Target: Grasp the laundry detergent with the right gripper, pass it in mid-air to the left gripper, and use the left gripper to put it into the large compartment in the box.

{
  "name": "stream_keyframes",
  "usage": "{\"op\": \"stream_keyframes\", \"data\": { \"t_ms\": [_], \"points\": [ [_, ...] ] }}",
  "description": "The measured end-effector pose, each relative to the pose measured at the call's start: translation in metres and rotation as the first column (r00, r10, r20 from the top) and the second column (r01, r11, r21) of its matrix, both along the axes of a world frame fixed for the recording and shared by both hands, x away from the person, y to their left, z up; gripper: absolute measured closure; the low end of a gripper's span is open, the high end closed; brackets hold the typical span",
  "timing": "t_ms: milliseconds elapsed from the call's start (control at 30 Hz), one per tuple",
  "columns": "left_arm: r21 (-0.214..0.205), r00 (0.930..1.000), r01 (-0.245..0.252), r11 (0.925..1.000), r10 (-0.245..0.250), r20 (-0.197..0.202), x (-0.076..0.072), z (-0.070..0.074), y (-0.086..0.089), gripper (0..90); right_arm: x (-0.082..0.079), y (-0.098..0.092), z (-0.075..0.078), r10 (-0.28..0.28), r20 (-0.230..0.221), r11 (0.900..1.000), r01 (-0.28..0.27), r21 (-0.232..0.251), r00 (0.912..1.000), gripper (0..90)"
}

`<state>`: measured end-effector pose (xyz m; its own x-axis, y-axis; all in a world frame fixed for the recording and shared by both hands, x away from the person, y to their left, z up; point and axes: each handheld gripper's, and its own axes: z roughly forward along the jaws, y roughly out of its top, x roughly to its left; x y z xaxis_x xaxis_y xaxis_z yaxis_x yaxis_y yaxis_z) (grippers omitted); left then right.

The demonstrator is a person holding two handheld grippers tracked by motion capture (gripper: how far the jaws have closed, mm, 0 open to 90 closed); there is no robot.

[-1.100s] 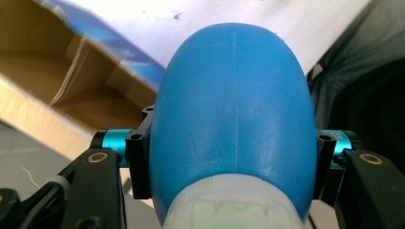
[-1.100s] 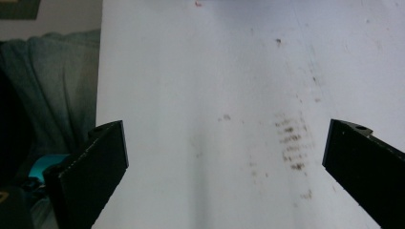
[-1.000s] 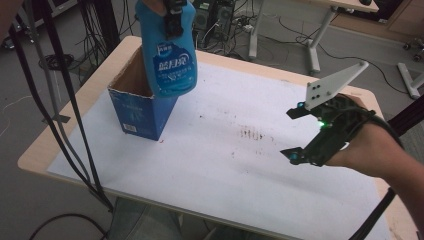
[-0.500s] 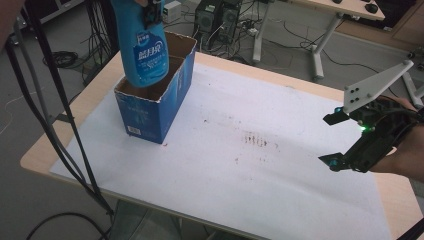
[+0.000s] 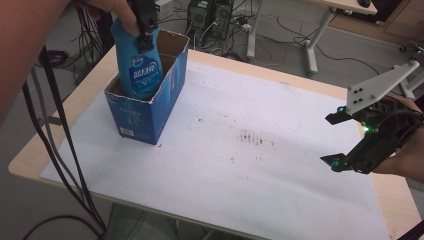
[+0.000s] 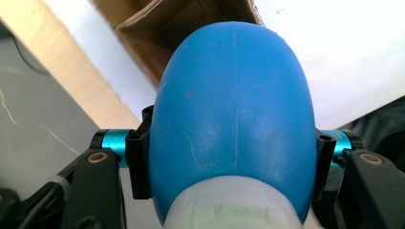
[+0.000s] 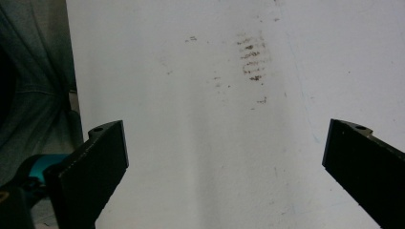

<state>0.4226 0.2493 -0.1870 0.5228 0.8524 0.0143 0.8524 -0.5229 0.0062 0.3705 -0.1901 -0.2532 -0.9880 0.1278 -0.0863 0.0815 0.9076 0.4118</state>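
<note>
A blue plastic bottle (image 5: 138,70) with a white label stands upright with its lower part inside an open blue cardboard box (image 5: 150,112) at the table's far left. My left gripper (image 5: 145,27) comes down from above and is shut on the bottle's upper part. In the left gripper view the bottle's blue body (image 6: 234,119) sits clamped between both jaws, with the box's brown inside beyond it. My right gripper (image 5: 340,142) hovers open over the table's right side, nothing between its jaws; its own view shows the gripper (image 7: 224,157) spread wide above bare white paper.
A white sheet (image 5: 240,165) with dark smudges (image 5: 255,139) covers the wooden table (image 5: 75,107). Black cables (image 5: 55,135) hang off the left edge. Other desks' legs and cable clutter (image 5: 310,40) stand on the floor beyond the far edge.
My left gripper has lowered the bottle from above the box down into it. The right gripper has drifted to the right and a little up, still open.
</note>
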Motion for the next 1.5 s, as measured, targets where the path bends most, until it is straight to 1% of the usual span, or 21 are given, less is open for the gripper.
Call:
{"op": "stream_keyframes", "data": {
  "t_ms": [133,200,267,300,367,400,467,500,533,633,667,700,733,900,967,1000,1100,1167,1233,1300,1500],
  "points": [
    [0.012,0.9969,0.075,0.9971,-0.075,-0.024,0.004,-0.021,-0.002,38.2,0.000,-0.004,-0.002,-0.011,-0.003,0.9999,0.010,-0.007,0.9999,0.7],
    [0.020,0.9899,0.137,0.9903,-0.136,-0.038,0.005,-0.030,-0.005,38.2,0.000,-0.006,-0.001,-0.016,-0.009,0.9998,0.016,-0.007,0.9998,0.7],
    [0.031,0.9734,0.224,0.9742,-0.222,-0.057,0.005,-0.039,-0.009,38.2,0.001,-0.008,0.000,-0.017,-0.012,0.9997,0.017,-0.019,0.9998,0.7],
    [0.028,0.9700,0.238,0.9708,-0.237,-0.055,0.005,-0.042,-0.011,38.2,0.002,-0.009,0.000,-0.019,-0.013,0.9994,0.018,-0.030,0.9997,0.7],
    [0.034,0.9517,0.303,0.9525,-0.300,-0.065,0.006,-0.053,-0.015,38.2,0.003,-0.011,0.000,-0.022,-0.020,0.9989,0.021,-0.042,0.9996,0.7],
    [0.034,0.9517,0.303,0.9525,-0.300,-0.065,0.006,-0.053,-0.015,38.2,0.003,-0.011,0.000,-0.022,-0.020,0.9989,0.021,-0.042,0.9996,0.7],
    [0.044,0.9363,0.349,0.9363,-0.346,-0.063,0.007,-0.058,-0.016,38.1,0.005,-0.014,0.001,-0.029,-0.023,0.9979,0.028,-0.058,0.9993,0.7],
    [0.044,0.9363,0.349,0.9363,-0.346,-0.063,0.007,-0.058,-0.016,38.2,0.005,-0.014,0.001,-0.029,-0.023,0.9979,0.028,-0.058,0.9993,0.7],
    [0.057,0.9219,0.386,0.9206,-0.383,-0.056,0.006,-0.063,-0.017,38.2,0.005,-0.015,0.001,-0.030,-0.021,0.9976,0.029,-0.063,0.9993,0.7],
    [0.073,0.8960,0.444,0.8930,-0.442,-0.040,0.005,-0.071,-0.018,38.1,0.005,-0.018,0.001,-0.034,-0.022,0.9973,0.032,-0.067,0.9992,0.7],
    [0.073,0.8960,0.444,0.8930,-0.442,-0.040,0.005,-0.071,-0.018,38.1,0.005,-0.018,0.001,-0.034,-0.022,0.9973,0.032,-0.067,0.9992,0.7],
    [0.076,0.8805,0.474,0.8773,-0.473,-0.030,0.006,-0.076,-0.019,38.1,0.005,-0.018,0.001,-0.034,-0.022,0.9971,0.033,-0.068,0.9992,0.7],
    [0.076,0.8803,0.474,0.8770,-0.474,-0.029,0.006,-0.078,-0.019,38.1,0.006,-0.018,0.000,-0.040,-0.022,0.9967,0.038,-0.071,0.9990,0.7],
    [0.067,0.8682,0.496,0.8658,-0.496,-0.016,0.006,-0.090,-0.015,38.0,0.008,-0.020,-0.001,-0.046,-0.024,0.9959,0.044,-0.079,0.9986,0.7],
    [0.061,0.8694,0.494,0.8674,-0.494,-0.017,0.006,-0.092,-0.014,38.0,0.008,-0.020,0.000,-0.048,-0.024,0.9960,0.046,-0.077,0.9986,0.7],
    [0.047,0.8586,0.513,0.8574,-0.513,-0.013,0.005,-0.097,-0.011,38.0,0.007,-0.021,0.000,-0.046,-0.025,0.9959,0.044,-0.080,0.9986,0.7],
    [0.034,0.8548,0.519,0.8541,-0.519,-0.010,0.005,-0.103,-0.009,38.0,0.007,-0.021,0.001,-0.049,-0.021,0.9955,0.047,-0.082,0.9986,0.7],
    [0.036,0.8541,0.520,0.8534,-0.520,-0.024,0.005,-0.107,-0.009,37.9,0.006,-0.021,0.001,-0.051,-0.022,0.9954,0.049,-0.082,0.9984,0.7],
    [0.029,0.8527,0.522,0.8522,-0.522,-0.010,0.005,-0.107,-0.009,37.9,0.006,-0.020,0.001,-0.049,-0.022,0.9951,0.046,-0.087,0.9986,0.7],
    [0.027,0.8516,0.524,0.8511,-0.524,-0.020,0.005,-0.107,-0.009,37.7,0.006,-0.019,0.000,-0.045,-0.022,0.9952,0.043,-0.088,0.9987,0.7],
    [-0.002,0.8534,0.521,0.8534,-0.521,-0.004,0.005,-0.104,-0.007,35.6,0.006,-0.017,-0.001,-0.043,-0.021,0.9952,0.041,-0.089,0.9988,0.7]
  ]
}}
